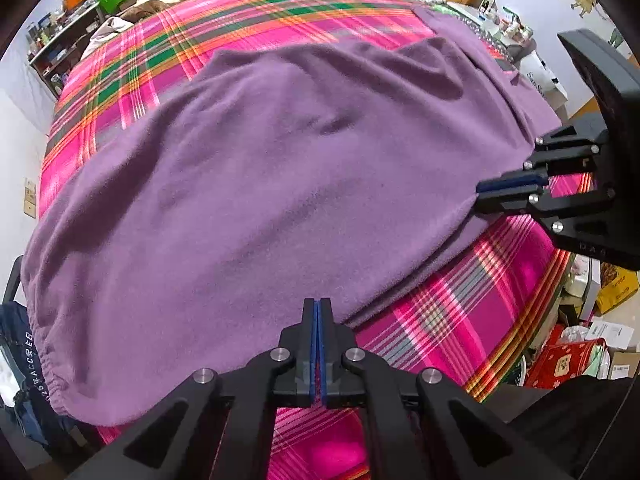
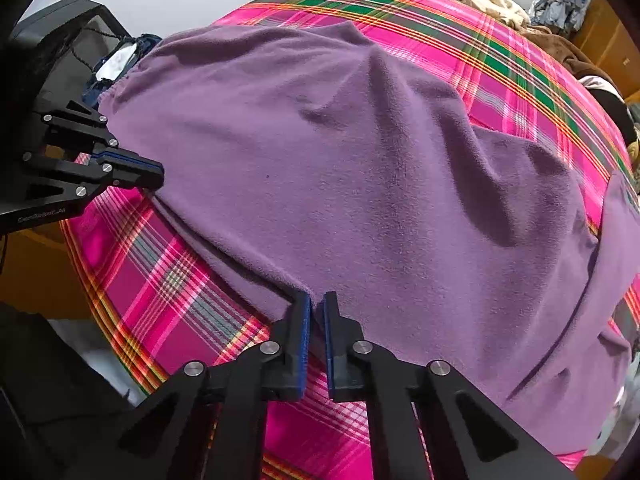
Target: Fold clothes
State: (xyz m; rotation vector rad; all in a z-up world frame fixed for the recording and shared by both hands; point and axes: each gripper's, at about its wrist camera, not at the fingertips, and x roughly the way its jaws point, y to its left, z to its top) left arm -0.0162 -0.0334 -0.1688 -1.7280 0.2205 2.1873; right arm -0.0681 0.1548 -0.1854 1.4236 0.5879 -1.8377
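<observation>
Left gripper, bottom centre of its own view, is clamped on the near hem of the purple fleece garment; right gripper, bottom centre of its view, pinches the same hem with a narrow gap between its pads. Garment lies spread across the pink plaid bedsheet, filling mid-frame. Clutter shelves sit upper left.

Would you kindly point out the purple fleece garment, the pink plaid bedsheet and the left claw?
purple fleece garment (image 1: pixel 260 184): left wrist view, middle of its spread fabric.
pink plaid bedsheet (image 1: pixel 460 320): left wrist view, bare patch beside the garment's near edge.
left claw (image 1: pixel 318 306): left wrist view, between its closed fingertips at the garment's edge.
</observation>
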